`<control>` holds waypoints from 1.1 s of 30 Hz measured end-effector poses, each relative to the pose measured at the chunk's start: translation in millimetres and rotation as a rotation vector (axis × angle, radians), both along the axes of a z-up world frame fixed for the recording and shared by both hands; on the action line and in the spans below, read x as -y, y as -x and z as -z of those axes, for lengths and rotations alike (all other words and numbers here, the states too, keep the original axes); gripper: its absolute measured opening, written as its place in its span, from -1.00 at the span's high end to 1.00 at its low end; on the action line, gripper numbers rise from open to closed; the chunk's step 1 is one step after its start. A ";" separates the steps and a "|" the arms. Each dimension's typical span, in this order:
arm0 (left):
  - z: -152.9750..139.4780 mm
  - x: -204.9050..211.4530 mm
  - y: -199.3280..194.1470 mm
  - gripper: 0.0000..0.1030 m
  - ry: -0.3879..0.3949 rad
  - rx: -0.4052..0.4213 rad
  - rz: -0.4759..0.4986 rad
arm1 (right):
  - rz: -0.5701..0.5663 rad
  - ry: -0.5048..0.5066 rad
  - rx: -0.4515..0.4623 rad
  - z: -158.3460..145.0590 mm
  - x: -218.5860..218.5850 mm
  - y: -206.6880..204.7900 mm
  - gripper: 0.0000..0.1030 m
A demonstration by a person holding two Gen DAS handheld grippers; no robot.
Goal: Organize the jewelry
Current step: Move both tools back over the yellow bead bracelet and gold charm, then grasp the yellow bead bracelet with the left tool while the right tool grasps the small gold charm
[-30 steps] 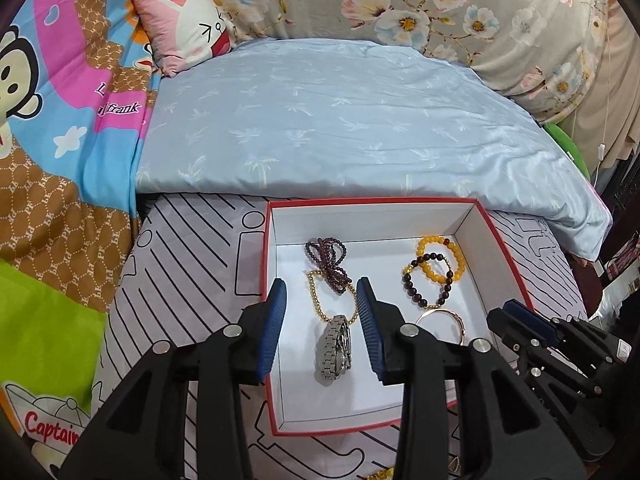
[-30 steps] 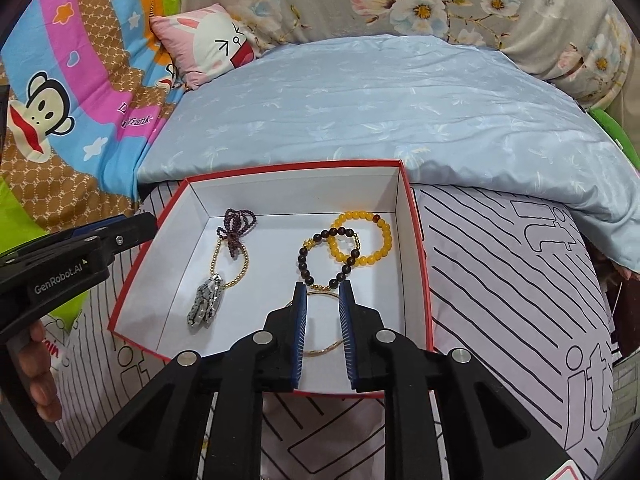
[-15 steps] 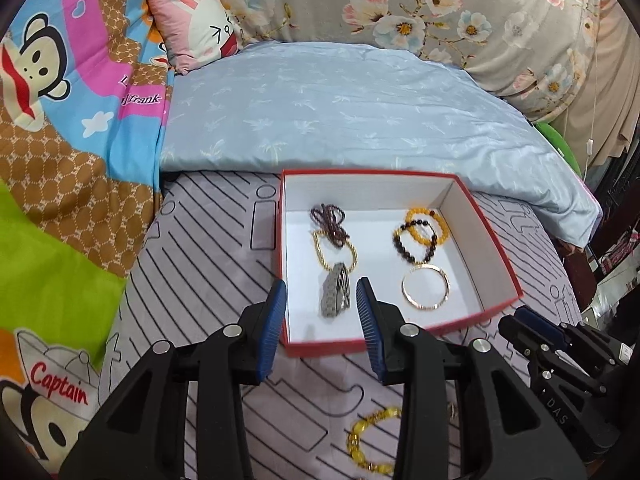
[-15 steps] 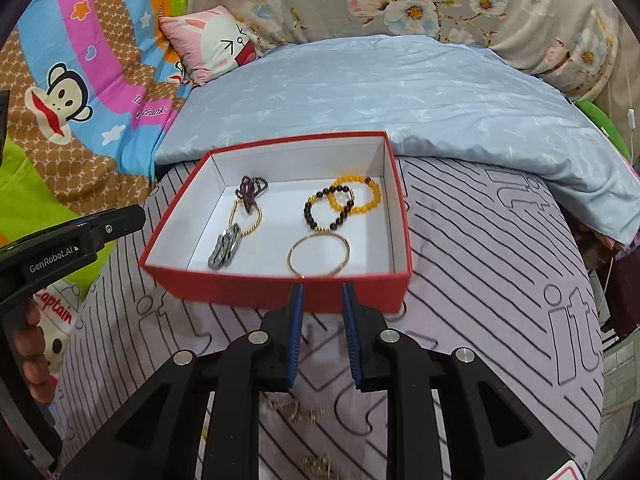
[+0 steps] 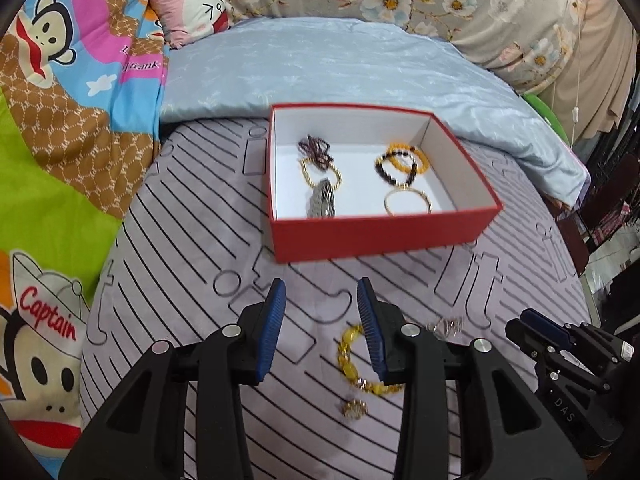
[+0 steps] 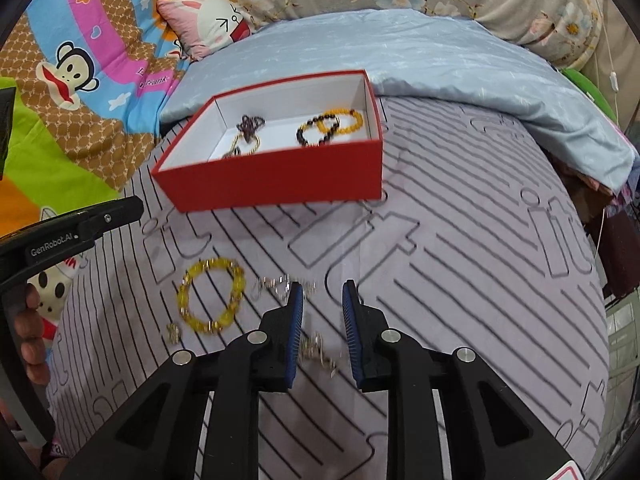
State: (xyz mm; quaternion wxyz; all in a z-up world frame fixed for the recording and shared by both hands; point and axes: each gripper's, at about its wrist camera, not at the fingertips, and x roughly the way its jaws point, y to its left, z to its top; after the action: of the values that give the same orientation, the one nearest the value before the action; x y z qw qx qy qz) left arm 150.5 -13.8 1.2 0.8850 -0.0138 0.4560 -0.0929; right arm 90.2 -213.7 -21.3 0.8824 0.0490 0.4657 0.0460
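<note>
A red box (image 5: 380,234) (image 6: 276,178) with a white inside holds several pieces: a silver watch (image 5: 322,202), a gold chain, dark beads, bead bracelets (image 5: 400,162) and a gold bangle (image 5: 408,202). On the striped sheet in front lie a yellow bead bracelet (image 6: 210,300) (image 5: 350,356), a small gold piece (image 6: 174,332), a silver chain (image 6: 276,286) and a gold chain (image 6: 320,354). My left gripper (image 5: 320,300) is open and empty, left of the yellow bracelet. My right gripper (image 6: 322,296) is open and empty over the chains.
A light blue quilt (image 5: 320,64) lies behind the box. A cartoon monkey blanket (image 5: 60,100) covers the left side. A pink pillow (image 6: 208,20) sits at the back. The bed's edge drops off at the right (image 6: 616,272).
Both grippers have pulled back from over the box toward the near side of the bed. The right jaws have opened wider. Loose jewelry on the sheet has come into view.
</note>
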 end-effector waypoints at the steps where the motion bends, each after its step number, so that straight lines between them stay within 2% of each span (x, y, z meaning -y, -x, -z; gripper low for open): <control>1: 3.7 0.0 1.5 0.29 0.002 -0.010 0.002 | 0.002 -0.003 -0.006 2.0 0.3 3.4 0.59; 4: 19.1 2.7 6.6 0.21 0.009 -0.047 0.005 | 0.010 -0.014 -0.024 8.0 2.1 12.8 0.59; 18: 67.4 21.0 5.9 0.21 -0.032 -0.127 0.018 | 0.024 -0.029 -0.059 22.4 5.3 27.0 0.59; 25: 70.9 25.4 4.8 0.24 -0.052 -0.097 0.023 | 0.016 -0.035 -0.065 24.5 3.2 25.8 0.59; 28: 70.8 27.8 3.6 0.57 -0.067 -0.085 0.032 | 0.006 -0.035 -0.067 25.3 0.6 25.8 0.59; 29: 70.7 27.9 3.1 0.77 -0.061 -0.086 0.038 | 0.003 -0.036 -0.068 25.5 -0.5 26.0 0.59; 30: 70.5 27.8 2.5 0.83 -0.056 -0.090 0.042 | 0.000 -0.036 -0.069 25.6 -1.9 26.1 0.59; 33: 69.6 25.9 1.8 0.84 -0.045 -0.095 0.049 | -0.010 -0.038 -0.071 25.9 -5.4 26.1 0.59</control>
State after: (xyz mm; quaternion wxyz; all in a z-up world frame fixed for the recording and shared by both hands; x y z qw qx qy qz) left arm 148.7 -39.7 -68.5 0.8600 0.0129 0.4995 -0.1036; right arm 64.1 -208.3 -47.2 0.8640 0.0650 0.4959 0.0574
